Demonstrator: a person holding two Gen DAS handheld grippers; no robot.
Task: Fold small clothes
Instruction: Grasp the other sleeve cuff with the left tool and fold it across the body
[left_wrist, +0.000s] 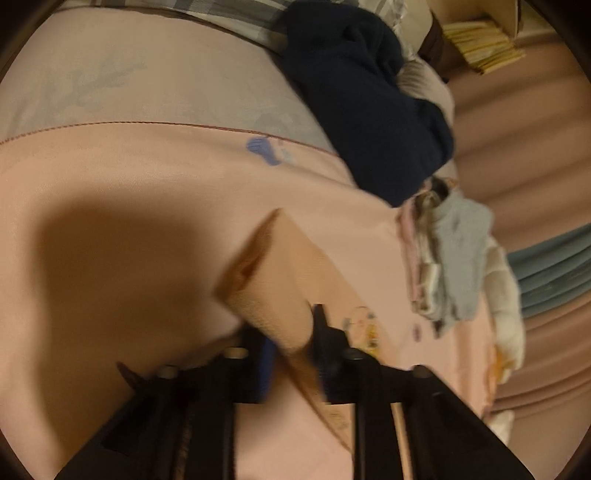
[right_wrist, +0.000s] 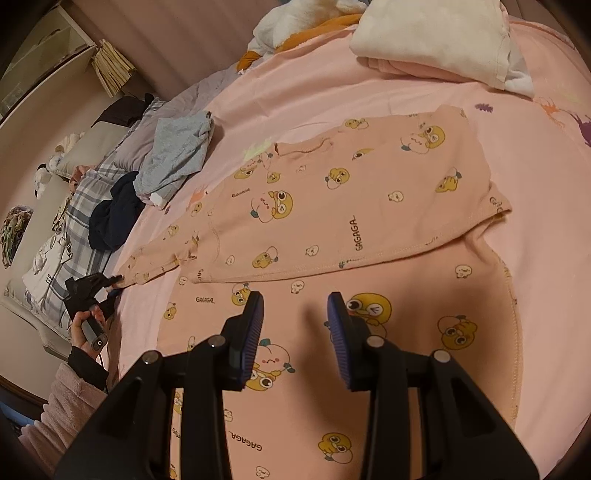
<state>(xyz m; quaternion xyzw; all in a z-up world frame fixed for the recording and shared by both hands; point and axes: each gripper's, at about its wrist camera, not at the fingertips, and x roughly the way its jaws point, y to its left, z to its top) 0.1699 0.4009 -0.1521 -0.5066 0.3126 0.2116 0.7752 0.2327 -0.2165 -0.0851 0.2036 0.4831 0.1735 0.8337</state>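
Left wrist | left hand-held gripper (left_wrist: 291, 332) pinching pink shirt (left_wrist: 273, 266) sleeve edge

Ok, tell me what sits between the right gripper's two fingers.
Nothing is pinched. In the right wrist view the right gripper stands open above the pink duck-print garment, with only that fabric showing through the gap.

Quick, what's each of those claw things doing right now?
Left gripper: closed on a corner of the pink printed garment.
Right gripper: open, holding nothing, above the garment.

Printed shirt (right_wrist: 332, 206) on bedsheet (right_wrist: 295, 92)
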